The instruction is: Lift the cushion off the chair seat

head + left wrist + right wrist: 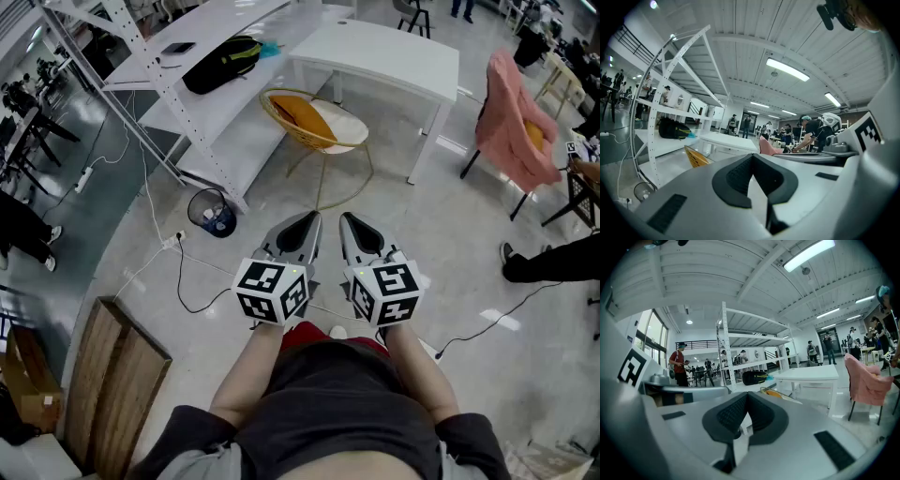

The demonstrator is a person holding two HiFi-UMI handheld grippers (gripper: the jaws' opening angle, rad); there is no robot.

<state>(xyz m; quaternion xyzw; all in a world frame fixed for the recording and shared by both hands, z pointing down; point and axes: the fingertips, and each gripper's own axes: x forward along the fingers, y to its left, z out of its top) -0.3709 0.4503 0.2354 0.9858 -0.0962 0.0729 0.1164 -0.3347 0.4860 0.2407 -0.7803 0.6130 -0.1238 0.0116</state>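
Observation:
An orange cushion [298, 114] leans in a round gold wire chair [323, 150], beside a white seat pad [345, 127], on the floor ahead of me. Both grippers are held side by side close to my body, well short of the chair. The left gripper [306, 225] is shut with nothing in it, and so is the right gripper [351, 225]. The left gripper view shows its closed jaws [752, 161] with the chair's yellow edge [696, 157] beyond. In the right gripper view the cushion [772, 392] lies past the closed jaws [746, 401].
A white table [384, 54] stands behind the chair. At the left, a white shelf rack carries a black bag [221, 62]. A wire bin [211, 212] and cables lie on the floor left. A pink cloth [514, 117] drapes another chair right. A wooden board [112, 384] lies near left.

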